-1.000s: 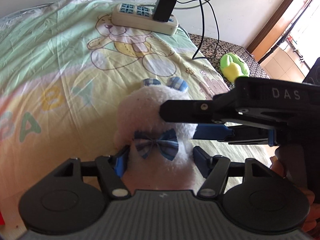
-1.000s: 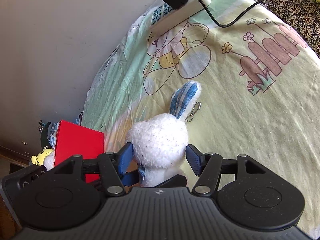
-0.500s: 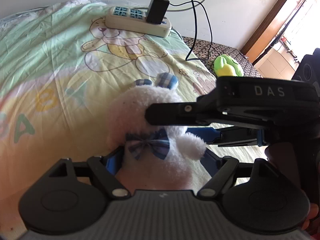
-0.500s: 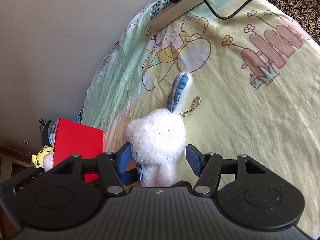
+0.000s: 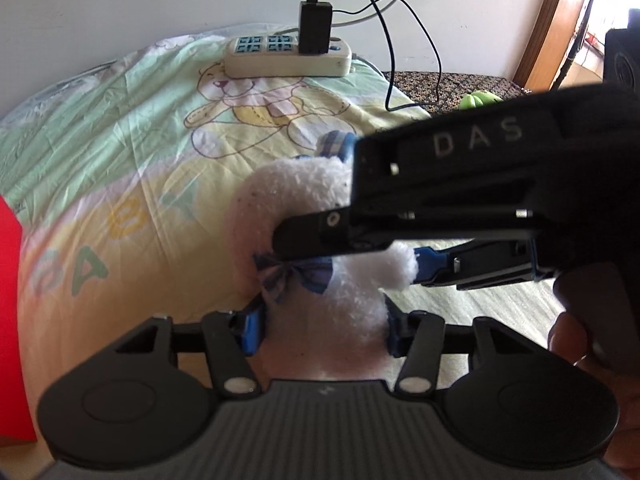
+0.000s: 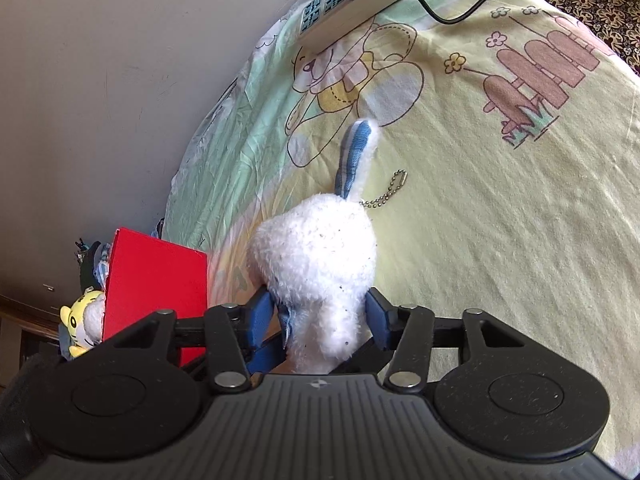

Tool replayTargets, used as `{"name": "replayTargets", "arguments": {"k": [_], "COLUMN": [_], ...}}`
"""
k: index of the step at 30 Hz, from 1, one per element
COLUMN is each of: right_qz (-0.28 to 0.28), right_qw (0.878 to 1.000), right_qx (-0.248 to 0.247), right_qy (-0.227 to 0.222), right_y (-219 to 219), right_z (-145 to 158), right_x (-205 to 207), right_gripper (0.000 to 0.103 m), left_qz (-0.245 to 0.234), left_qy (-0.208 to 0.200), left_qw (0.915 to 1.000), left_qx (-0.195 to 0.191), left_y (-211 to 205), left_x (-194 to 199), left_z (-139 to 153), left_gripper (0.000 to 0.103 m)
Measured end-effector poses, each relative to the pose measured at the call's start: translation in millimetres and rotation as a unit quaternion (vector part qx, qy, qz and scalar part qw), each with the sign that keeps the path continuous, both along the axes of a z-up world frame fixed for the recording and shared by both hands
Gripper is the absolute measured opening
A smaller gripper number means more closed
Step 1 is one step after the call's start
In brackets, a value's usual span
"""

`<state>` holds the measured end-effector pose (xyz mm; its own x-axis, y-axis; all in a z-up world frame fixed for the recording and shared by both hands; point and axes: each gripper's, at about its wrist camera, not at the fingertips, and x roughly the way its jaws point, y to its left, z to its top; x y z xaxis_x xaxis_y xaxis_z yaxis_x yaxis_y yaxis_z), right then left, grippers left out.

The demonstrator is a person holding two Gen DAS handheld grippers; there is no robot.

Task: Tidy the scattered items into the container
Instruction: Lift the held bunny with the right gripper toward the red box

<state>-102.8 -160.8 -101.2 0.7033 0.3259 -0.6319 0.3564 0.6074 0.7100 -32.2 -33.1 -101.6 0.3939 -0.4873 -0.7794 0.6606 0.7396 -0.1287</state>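
Observation:
A white plush rabbit (image 5: 304,200) with a blue plaid bow hangs just above the printed bedsheet. My left gripper (image 5: 322,332) is shut on its lower body, blue pads pressing both sides. My right gripper (image 6: 319,320) is shut on the rabbit (image 6: 316,256) lower down, below the head. In the left wrist view it reaches in from the right, one black finger (image 5: 320,236) crossing the rabbit's neck. The red container (image 6: 156,280) stands at the bed's left edge, left of the rabbit. Its edge (image 5: 8,320) also shows in the left wrist view.
A yellow tiger plush (image 6: 80,320) pokes out beside the red container. A white power strip (image 5: 288,58) with a black charger and cable lies at the far end of the bed by the wall. A green plush (image 5: 480,100) sits on the dark patterned cover. A hand (image 5: 580,320) holds the right gripper.
The rabbit has lifted and shifted left toward the red container, which now shows at the left edge of the left wrist view. The left gripper's fingers have closed in on its body.

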Motion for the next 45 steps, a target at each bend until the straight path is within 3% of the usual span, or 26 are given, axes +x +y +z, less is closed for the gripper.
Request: {"name": "replayTargets", "arguments": {"k": [3, 11, 31, 35, 45], "right_qz": [0.004, 0.019, 0.087, 0.085, 0.068], "right_qw": [1.0, 0.999, 0.988, 0.984, 0.98], "right_qx": [-0.022, -0.041, -0.083, -0.102, -0.123], "right_qy": [-0.008, -0.019, -0.098, -0.118, -0.139], "right_y": [7.0, 22.6, 83.0, 101.6, 152.1], "right_z": [4.8, 11.9, 51.3, 66.5, 85.9], "right_x": [-2.9, -1.3, 5.6, 5.6, 7.3], "right_gripper": [0.045, 0.044, 0.044, 0.045, 0.045], "left_qz": [0.008, 0.019, 0.078, 0.073, 0.057], "left_qy": [0.012, -0.002, -0.08, -0.103, -0.109], "left_qw": [0.9998, 0.9996, 0.993, 0.9909, 0.9901], "left_qx": [-0.015, -0.022, -0.038, -0.049, -0.069], "left_y": [6.2, 20.1, 81.6, 99.7, 152.3], "left_x": [1.5, -7.1, -28.8, -28.7, -23.2], "left_z": [2.4, 9.1, 46.5, 59.6, 78.7], "left_gripper": [0.052, 0.052, 0.052, 0.052, 0.052]}}
